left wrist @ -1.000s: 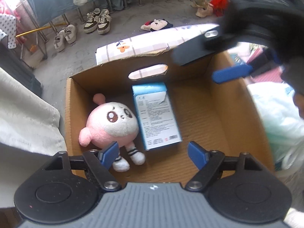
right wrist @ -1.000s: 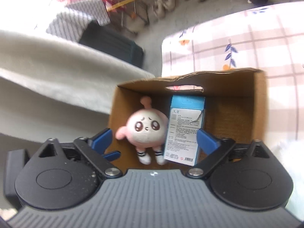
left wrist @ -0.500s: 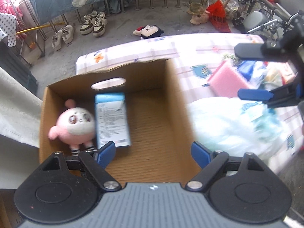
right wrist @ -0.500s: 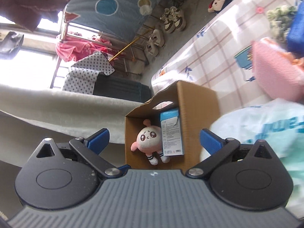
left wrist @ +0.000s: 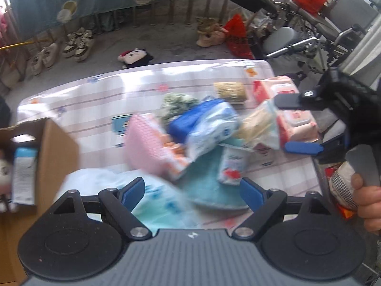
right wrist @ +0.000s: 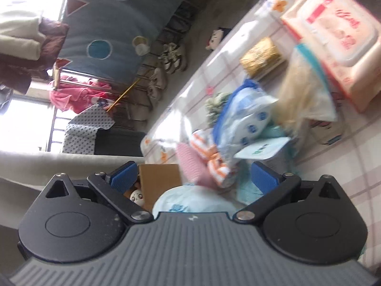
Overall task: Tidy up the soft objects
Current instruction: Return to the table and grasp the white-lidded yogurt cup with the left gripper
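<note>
A cardboard box (left wrist: 57, 147) stands at the table's left with a pink plush doll (left wrist: 4, 170) and a blue-white carton (left wrist: 22, 174) inside; the box also shows in the right wrist view (right wrist: 159, 178). A pile of soft packs lies mid-table: a pink pack (left wrist: 147, 147), a blue-white pack (left wrist: 209, 124), a teal cloth (left wrist: 207, 178), a pale plastic bag (left wrist: 152, 205) and wet-wipe packs (left wrist: 297, 124). My left gripper (left wrist: 194, 194) is open and empty above the bag. My right gripper (right wrist: 194, 176) is open and empty over the pile; it also shows in the left wrist view (left wrist: 293, 124).
The table has a checked cloth (left wrist: 100, 100). A gold pack (left wrist: 229, 90) and a green bundle (left wrist: 178, 102) lie at the back. Beyond the table are shoes (left wrist: 76, 45), a doll on the floor (left wrist: 134, 57) and a wheelchair (left wrist: 309, 35).
Both grippers have swung right, away from the box and over the pile of soft packs. The box has slid to the left edge of both views. Both stay open.
</note>
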A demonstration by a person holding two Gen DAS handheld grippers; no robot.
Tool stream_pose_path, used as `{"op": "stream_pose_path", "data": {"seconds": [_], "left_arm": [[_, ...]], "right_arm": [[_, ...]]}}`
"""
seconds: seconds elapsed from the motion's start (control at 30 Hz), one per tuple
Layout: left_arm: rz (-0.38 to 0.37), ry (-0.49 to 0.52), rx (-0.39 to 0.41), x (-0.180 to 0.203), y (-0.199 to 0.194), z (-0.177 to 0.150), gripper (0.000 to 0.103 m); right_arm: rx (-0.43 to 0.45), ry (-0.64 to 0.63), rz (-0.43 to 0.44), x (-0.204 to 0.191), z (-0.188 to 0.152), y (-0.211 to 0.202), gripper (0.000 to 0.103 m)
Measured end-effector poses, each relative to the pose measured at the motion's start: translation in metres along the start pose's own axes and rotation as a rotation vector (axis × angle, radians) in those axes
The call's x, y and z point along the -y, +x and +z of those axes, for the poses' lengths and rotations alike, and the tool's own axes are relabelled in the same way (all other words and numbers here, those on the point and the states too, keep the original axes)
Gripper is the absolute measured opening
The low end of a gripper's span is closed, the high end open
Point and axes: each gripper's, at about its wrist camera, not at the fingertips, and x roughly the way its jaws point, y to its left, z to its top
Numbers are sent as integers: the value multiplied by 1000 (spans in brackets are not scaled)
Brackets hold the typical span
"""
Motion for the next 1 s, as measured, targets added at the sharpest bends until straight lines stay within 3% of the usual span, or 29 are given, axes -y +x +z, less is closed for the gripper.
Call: {"op": "stream_pose_path", "data": {"seconds": [0.1,0.23,0.3,0.37,0.57,0.73,1.0], "left_arm": [[-6,28,-3,34,32,6,84],[12,41,-50,52,74,9,67],[21,71,-69,57,89,10,64],[28,99,-73,62,100,8,63],[14,79,-88,65,118,10,52],[19,45,-90,65,110,3,52],[31,88,-99,85,94,-29,52]], "right_arm": [[-38,41,-44,36,26,5,95],[-105,107,-45,71,42,31,75],[-143,158,-69,85,44,50,63],[-174,198,-106,93,44,67,49],[-253,217,-128,97,44,97,23],[-296,116,-111,82,42,99,20],[-403,-137,-123,53,29,92,18]]}}
